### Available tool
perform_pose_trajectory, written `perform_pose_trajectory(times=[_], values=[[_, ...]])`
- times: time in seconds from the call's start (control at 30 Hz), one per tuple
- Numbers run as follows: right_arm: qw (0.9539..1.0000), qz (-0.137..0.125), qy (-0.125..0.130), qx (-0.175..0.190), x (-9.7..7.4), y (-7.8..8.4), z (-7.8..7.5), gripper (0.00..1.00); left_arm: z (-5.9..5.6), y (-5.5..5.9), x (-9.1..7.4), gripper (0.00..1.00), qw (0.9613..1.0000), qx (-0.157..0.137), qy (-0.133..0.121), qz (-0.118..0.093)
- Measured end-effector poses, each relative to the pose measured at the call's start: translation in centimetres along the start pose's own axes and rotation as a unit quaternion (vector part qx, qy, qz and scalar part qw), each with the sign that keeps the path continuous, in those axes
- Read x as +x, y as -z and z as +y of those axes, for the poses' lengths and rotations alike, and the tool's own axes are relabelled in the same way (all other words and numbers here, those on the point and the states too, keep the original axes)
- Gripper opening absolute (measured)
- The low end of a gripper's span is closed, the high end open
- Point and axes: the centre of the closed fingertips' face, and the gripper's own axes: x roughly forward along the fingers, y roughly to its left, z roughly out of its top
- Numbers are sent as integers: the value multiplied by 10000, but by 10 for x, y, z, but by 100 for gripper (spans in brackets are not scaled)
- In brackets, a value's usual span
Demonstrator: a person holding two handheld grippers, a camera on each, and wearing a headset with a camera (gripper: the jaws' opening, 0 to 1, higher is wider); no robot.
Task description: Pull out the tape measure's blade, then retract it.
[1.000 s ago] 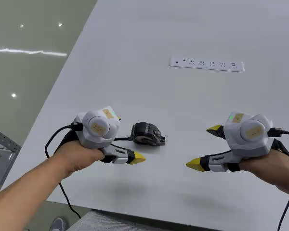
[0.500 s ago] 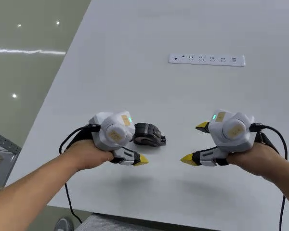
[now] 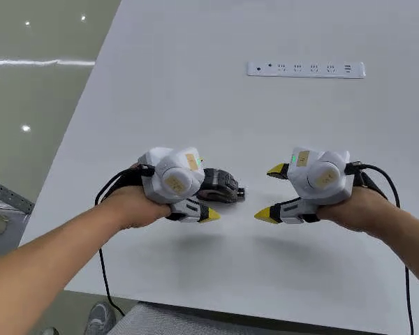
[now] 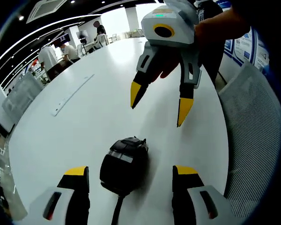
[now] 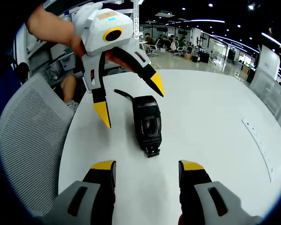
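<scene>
A black tape measure (image 3: 221, 185) lies on the white table (image 3: 195, 91) with its blade fully in and its blade hook toward my right gripper. My left gripper (image 3: 208, 195) is open and straddles it; in the left gripper view the case (image 4: 125, 164) sits between the two yellow fingertips (image 4: 77, 171), with a gap on each side. My right gripper (image 3: 269, 192) is open and holds nothing. It faces the tape measure (image 5: 147, 122) from a short way off, opposite the left gripper (image 5: 130, 99). The left gripper view shows the right gripper (image 4: 159, 105) just beyond the case.
A white power strip (image 3: 306, 68) lies flat further back on the table. The table's near edge (image 3: 216, 310) runs just below my hands, with a mesh chair back (image 5: 28, 140) beside it. People sit at desks far off in the room.
My left gripper has slid right until its jaws stand on either side of the tape measure. My right gripper has moved left, closer to the tape measure. The tape measure has stayed put.
</scene>
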Motion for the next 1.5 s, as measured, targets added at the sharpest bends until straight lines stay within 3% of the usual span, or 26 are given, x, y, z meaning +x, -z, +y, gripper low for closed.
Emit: perform_pose_trajectory(times=[0.3, 0.67, 1.5], values=[[9996, 22, -178, -212, 22, 3, -5, 42, 6, -3, 9, 61, 9998, 202, 74, 26], [9989, -19, -317, -340, 43, 4, -9, 33, 5, -4, 17, 52, 9990, 390, 218, 48], [9973, -75, -467, -563, 59, 8, -9, 16, 6, -3, 26, 35, 9963, 765, 355, 144]])
